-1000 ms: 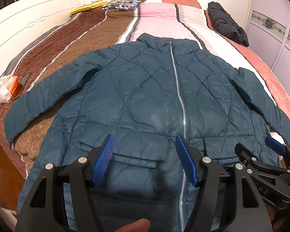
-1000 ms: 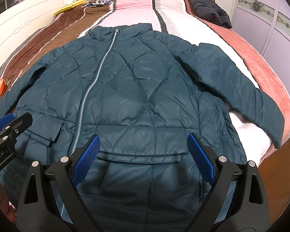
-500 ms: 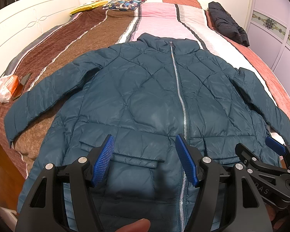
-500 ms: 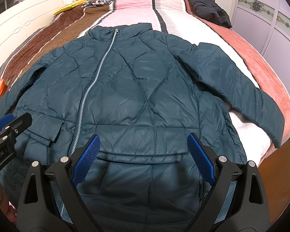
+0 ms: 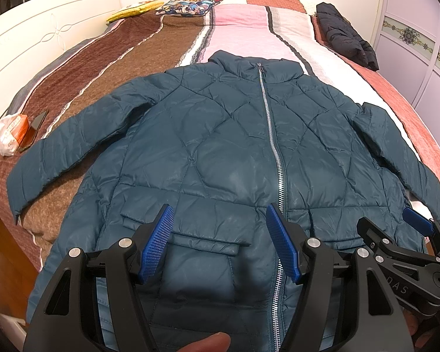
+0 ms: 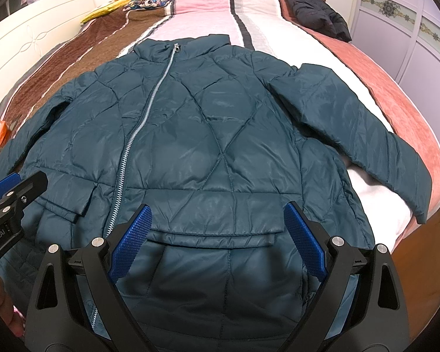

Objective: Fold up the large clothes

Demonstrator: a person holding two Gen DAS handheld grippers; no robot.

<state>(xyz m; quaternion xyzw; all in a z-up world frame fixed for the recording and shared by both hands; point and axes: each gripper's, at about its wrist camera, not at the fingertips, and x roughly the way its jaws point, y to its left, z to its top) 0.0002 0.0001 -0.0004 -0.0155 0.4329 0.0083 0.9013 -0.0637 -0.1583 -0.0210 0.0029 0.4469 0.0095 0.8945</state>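
A teal quilted puffer jacket (image 5: 220, 146) lies flat and zipped on the bed, collar far, sleeves spread to both sides. It also shows in the right wrist view (image 6: 214, 146). My left gripper (image 5: 220, 234) is open and empty, held above the jacket's left pocket flap beside the zipper. My right gripper (image 6: 217, 228) is open and empty above the right pocket flap near the hem. The right gripper also shows at the right edge of the left wrist view (image 5: 407, 246).
The bed (image 5: 161, 47) has a striped brown, pink and white cover. A dark jacket (image 5: 346, 41) lies at the far right. Pillows (image 5: 187, 1) lie at the head. A bagged orange box (image 5: 11, 129) and a phone (image 5: 35, 127) lie at the left edge. Wardrobe doors (image 5: 419, 58) stand on the right.
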